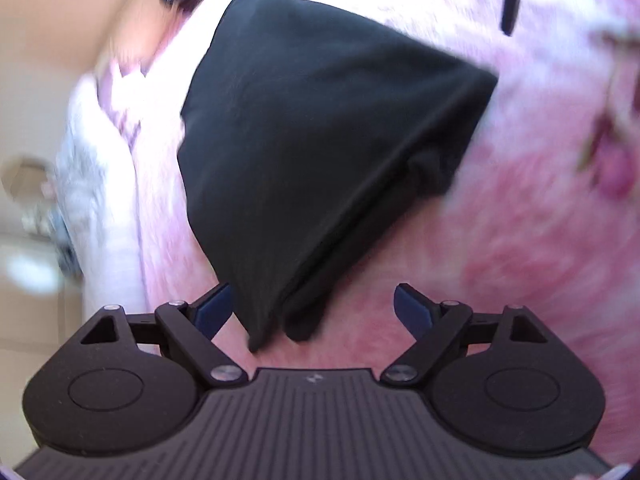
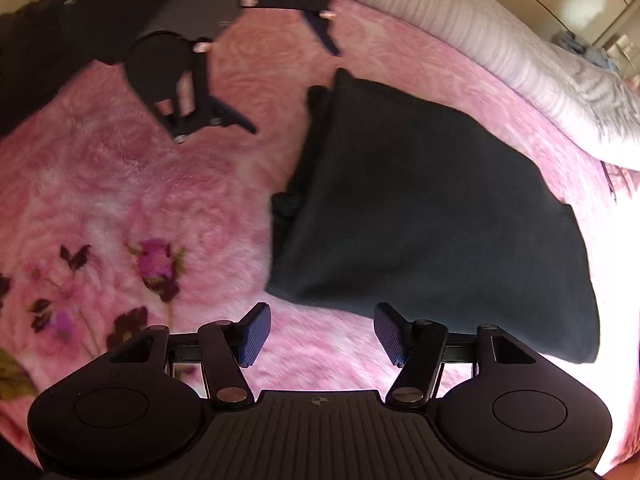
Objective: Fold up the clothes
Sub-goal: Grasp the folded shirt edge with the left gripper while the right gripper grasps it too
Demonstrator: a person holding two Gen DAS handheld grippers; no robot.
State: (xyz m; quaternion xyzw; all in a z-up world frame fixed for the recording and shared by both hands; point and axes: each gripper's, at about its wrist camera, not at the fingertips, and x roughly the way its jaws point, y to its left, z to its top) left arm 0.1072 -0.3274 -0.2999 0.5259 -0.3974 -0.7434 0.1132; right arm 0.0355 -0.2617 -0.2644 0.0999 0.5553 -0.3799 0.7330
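Now the black garment [image 2: 432, 216] lies folded on the pink blanket [image 2: 120, 184]; left gripper [image 1: 312, 308] spread astride its corner, right gripper [image 2: 322, 334] spread, empty, just beside its edge; next likely another fold, pinching those edges

Bright daylight, blown-out highlights, motion blur, heavy fisheye edges.

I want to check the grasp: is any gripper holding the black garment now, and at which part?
Nothing is held. The left gripper and right gripper are both open, their pads off the folded black garment lying on the pink blanket.
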